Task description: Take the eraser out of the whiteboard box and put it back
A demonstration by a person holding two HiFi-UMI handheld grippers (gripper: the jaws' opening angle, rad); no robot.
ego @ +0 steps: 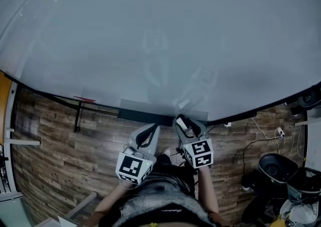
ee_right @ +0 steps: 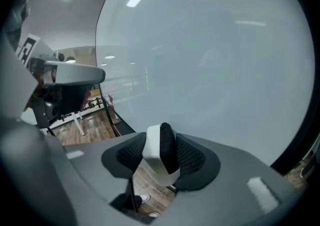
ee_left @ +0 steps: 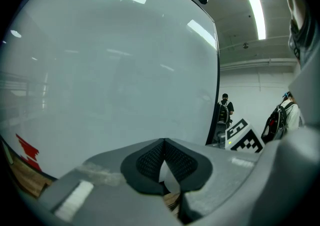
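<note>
A large whiteboard (ego: 160,35) fills the head view. A dark box (ego: 140,115) is fixed along its bottom edge. My right gripper (ego: 184,120) is just right of the box, its jaws shut on a white and black eraser (ego: 186,125). In the right gripper view the eraser (ee_right: 152,152) stands upright between the ribbed pads (ee_right: 192,157) of the right gripper (ee_right: 160,141), facing the board. My left gripper (ego: 152,129) hangs beside it, below the box. In the left gripper view the left gripper (ee_left: 163,142) has its tips touching and nothing between them.
A red item (ego: 84,99) lies on the rail left of the box. Black bins (ego: 276,168) and cables (ego: 261,133) sit on the wood floor at right. White furniture (ego: 10,135) stands at far left. People (ee_left: 225,111) stand beyond the board's right edge.
</note>
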